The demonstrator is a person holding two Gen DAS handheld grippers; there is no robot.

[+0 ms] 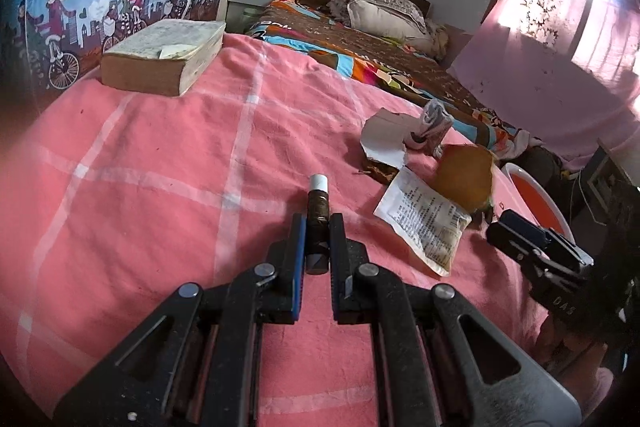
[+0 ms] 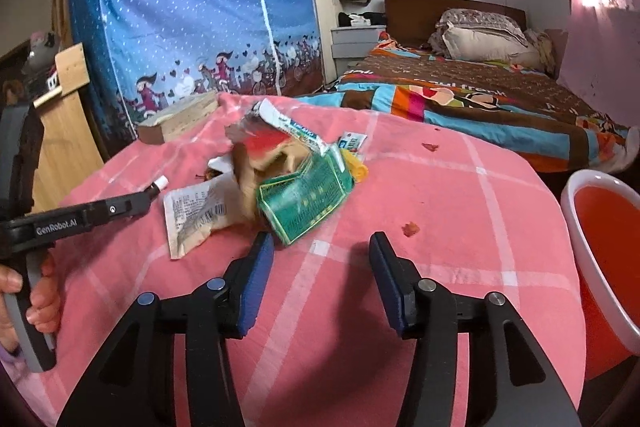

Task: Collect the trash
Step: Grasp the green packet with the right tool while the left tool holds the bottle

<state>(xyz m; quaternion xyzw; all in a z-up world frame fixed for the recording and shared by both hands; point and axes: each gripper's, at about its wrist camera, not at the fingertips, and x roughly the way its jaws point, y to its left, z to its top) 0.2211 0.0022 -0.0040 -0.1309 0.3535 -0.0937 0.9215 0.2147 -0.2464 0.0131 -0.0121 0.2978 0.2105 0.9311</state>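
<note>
— Trash left? The left claw (image 1: 318,227) grips a small brown bottle (image 1: 317,215).
— Yes. Wrappers (image 2: 304,199) sit on the pink bench (image 2: 440,187). The right claw (image 2: 322,247) is wide apart, holding nothing. The red bin (image 2: 600,227) looks empty.

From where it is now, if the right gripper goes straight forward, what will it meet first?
Most likely the green wrapper at the near edge of the trash pile, just ahead and slightly left of the right gripper, whose jaws are open. Depth is unclear.
</note>
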